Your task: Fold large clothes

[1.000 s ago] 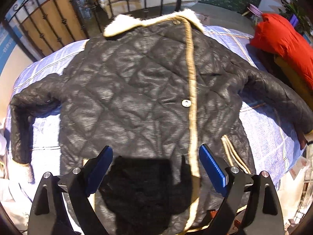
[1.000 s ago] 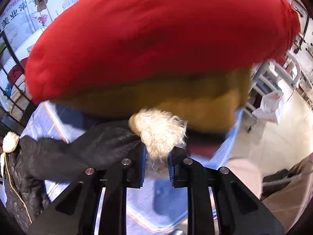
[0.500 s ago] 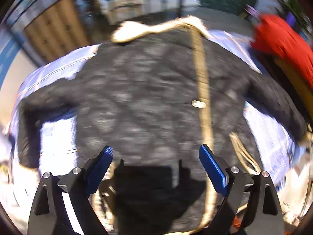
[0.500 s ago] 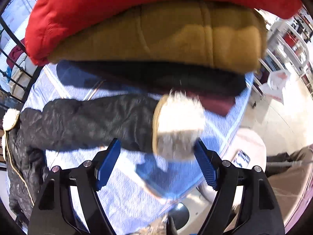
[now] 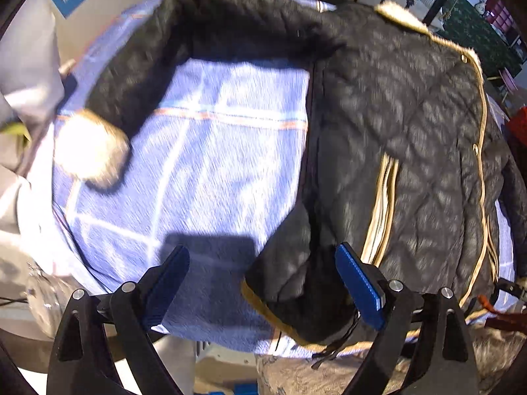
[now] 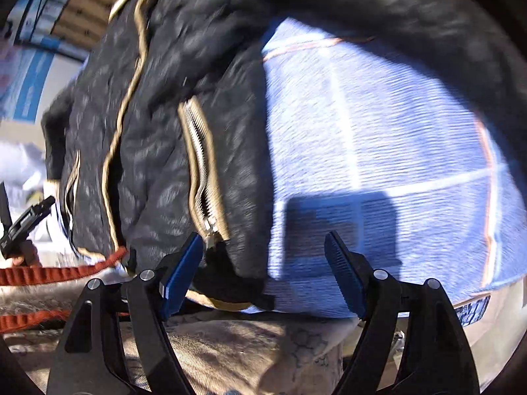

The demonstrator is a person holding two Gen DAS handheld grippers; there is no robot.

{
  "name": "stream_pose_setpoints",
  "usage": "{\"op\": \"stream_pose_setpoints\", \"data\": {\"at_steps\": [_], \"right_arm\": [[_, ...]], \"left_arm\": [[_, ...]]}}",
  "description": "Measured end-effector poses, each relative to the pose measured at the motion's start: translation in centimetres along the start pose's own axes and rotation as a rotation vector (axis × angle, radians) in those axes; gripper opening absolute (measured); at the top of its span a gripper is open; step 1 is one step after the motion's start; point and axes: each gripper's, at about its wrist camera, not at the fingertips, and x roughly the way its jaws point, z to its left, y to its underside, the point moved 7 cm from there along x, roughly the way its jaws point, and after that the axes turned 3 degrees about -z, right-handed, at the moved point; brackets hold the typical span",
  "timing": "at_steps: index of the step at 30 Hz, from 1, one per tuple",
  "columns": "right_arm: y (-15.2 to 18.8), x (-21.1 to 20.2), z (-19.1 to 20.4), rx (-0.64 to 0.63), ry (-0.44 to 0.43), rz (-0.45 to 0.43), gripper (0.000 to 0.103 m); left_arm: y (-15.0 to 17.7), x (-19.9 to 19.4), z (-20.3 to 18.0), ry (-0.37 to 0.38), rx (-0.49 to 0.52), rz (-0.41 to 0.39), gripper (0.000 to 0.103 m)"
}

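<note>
Both grippers have swung down to the hem of the black quilted jacket (image 5: 411,138), spread on a blue checked blanket (image 5: 210,164). Left gripper (image 5: 263,283), wide open, holds nothing, hem corner at five o'clock; right gripper (image 6: 263,273), lately parted and narrowing, holds nothing, hem at seven o'clock.

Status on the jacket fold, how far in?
Done: black quilted jacket laid flat on the blue blanket, sleeves spread. In hand: nothing; left gripper and right gripper hang open over opposite hem corners. Left: every fold, sleeves included.
</note>
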Motion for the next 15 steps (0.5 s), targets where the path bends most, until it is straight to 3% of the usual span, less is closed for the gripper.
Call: {"op": "stream_pose_setpoints", "data": {"at_steps": [2, 3, 4, 5, 8, 12, 14, 15], "right_arm": [[0.4, 1.3, 0.7, -0.018, -0.019, 0.055, 0.048], [0.7, 1.8, 1.1, -0.022, -0.045, 0.081, 0.030], [1.0, 2.0, 1.3, -0.023, -0.064, 0.096, 0.025], [1.2, 1.8, 1.6, -0.028, -0.065, 0.102, 0.022], [1.3, 0.2, 2.6, -0.036, -0.110, 0.102, 0.016], [3.3, -4.1, 2.6, -0.037, -0.127, 0.158, 0.014], [4.7, -4.8, 1.7, -0.093, -0.041, 0.207, 0.003], [6.0, -3.8, 0.7, -0.106, 0.029, 0.251, 0.003]], "left_arm": [[1.3, 1.6, -0.4, 0.015, -0.007, 0.015, 0.088], [1.6, 2.1, -0.5, 0.029, -0.021, 0.018, 0.088], [1.7, 2.6, -0.8, 0.051, -0.040, 0.017, 0.084], [1.6, 2.9, -1.1, 0.074, -0.047, 0.022, 0.059], [1.0, 2.8, -2.5, 0.091, 0.004, 0.050, 0.027], [1.6, 0.1, -2.8, 0.116, 0.114, 0.041, 0.005], [3.5, 1.0, -1.4, 0.056, 0.151, 0.096, 0.001], [4.7, 1.9, -0.5, 0.029, 0.150, 0.132, 0.001]]}}
